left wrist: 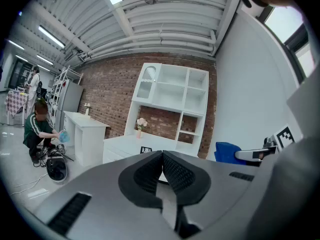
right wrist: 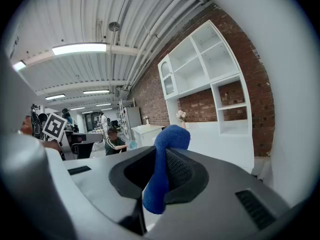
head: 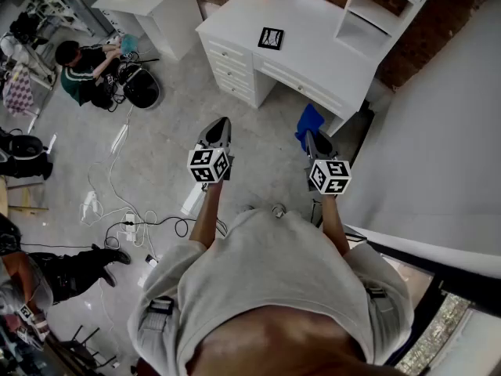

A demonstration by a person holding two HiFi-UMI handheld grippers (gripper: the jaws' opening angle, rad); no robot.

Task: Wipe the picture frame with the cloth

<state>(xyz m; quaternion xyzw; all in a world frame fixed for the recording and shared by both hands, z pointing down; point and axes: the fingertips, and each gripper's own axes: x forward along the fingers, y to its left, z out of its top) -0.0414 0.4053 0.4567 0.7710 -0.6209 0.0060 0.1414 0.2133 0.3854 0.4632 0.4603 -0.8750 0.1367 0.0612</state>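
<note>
My left tongs [left wrist: 161, 155] are pressed together with nothing between them. My right tongs [right wrist: 161, 158] are clamped on the blue cloth [right wrist: 172, 136], which bulges up past their tips. The picture frame [head: 271, 38] sits on the white bench [head: 321, 49], well apart from both tongs. The only markings I can see are the square black-and-white codes on each marker cube [head: 209, 165].
</note>
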